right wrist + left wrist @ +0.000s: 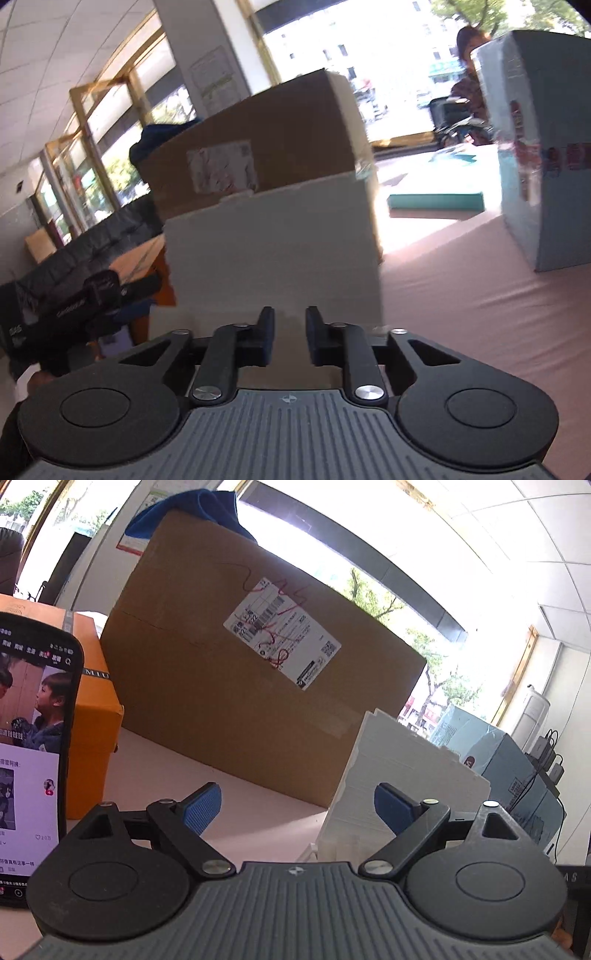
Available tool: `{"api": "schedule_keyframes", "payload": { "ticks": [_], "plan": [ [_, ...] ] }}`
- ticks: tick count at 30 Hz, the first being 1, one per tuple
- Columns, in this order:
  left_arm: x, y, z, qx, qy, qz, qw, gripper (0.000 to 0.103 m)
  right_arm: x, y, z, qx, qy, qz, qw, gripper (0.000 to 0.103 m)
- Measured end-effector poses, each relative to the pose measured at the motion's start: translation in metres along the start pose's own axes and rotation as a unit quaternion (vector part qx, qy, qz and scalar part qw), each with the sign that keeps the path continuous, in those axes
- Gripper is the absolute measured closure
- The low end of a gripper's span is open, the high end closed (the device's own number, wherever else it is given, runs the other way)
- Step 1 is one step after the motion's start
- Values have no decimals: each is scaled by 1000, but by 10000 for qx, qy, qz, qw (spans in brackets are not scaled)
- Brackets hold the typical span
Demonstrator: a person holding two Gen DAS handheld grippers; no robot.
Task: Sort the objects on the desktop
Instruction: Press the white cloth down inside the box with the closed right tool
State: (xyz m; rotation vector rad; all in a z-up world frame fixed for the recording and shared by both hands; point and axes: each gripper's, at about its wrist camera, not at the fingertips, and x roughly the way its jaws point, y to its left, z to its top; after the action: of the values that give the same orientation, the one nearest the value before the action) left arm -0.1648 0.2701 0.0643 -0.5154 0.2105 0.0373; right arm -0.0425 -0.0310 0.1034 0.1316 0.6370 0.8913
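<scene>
Two hand-held grippers show: the left hand-held gripper (297,806) spread wide and empty, the right hand-held gripper (290,338) nearly closed, pinching nothing. Just ahead, a white box (273,258) stands upright on the pink tabletop (480,295). Bare cloth lies open rightward. Farther back sits a cardboard carton (258,686).

— What do my blue pads (202,806) face?
— Ridged rubbery pads, matt brown cardboard box (236,686) with a glossy paper label (282,633).
— And beside?
— Glossy glass phone screen (31,746), matt pink cloth worktop (480,295).
</scene>
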Motion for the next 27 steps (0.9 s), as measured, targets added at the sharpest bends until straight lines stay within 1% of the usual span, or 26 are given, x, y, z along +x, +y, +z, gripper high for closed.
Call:
{"api": "schedule_keyframes", "payload": {
  "ticks": [2,4,5,7,10,12,15,17,19,21,24,26,27],
  "plan": [
    [-4,-2,0,30,-162,71,9998,13,12,21,6,-248,367,303,9986,97],
    [-7,-3,0,46,-323,131,9994,13,31,36,14,-343,804,364,9955,97],
    [-7,-4,0,63,-322,150,9993,13,42,40,17,-308,1041,382,9934,97],
    [-3,-5,-1,94,-177,107,9997,13,71,43,23,-232,1594,412,9861,96],
    [2,-5,-3,104,23,91,9999,13,108,47,21,-280,2182,161,9754,97],
    [4,-4,-5,106,138,60,9998,13,125,50,19,-349,2479,24,9681,97],
    [4,-4,-9,85,181,54,9998,13,146,56,14,-592,2922,-161,9544,97],
    [5,-4,-11,71,224,58,9997,13,156,59,9,-706,3127,-282,9468,97],
    [7,-4,-12,61,267,63,9996,13,163,61,6,-747,3221,-363,9431,97],
    [8,-4,-13,83,273,61,9996,13,166,62,6,-718,3259,-407,9418,97],
    [8,-4,-15,127,269,43,9995,13,162,64,5,-700,3159,-454,9451,97],
    [7,-3,-15,98,265,8,9996,13,148,66,6,-787,2974,-558,9499,82],
    [8,-2,-15,112,280,-15,9995,13,137,67,8,-856,2804,-585,9543,58]
  ]
}}
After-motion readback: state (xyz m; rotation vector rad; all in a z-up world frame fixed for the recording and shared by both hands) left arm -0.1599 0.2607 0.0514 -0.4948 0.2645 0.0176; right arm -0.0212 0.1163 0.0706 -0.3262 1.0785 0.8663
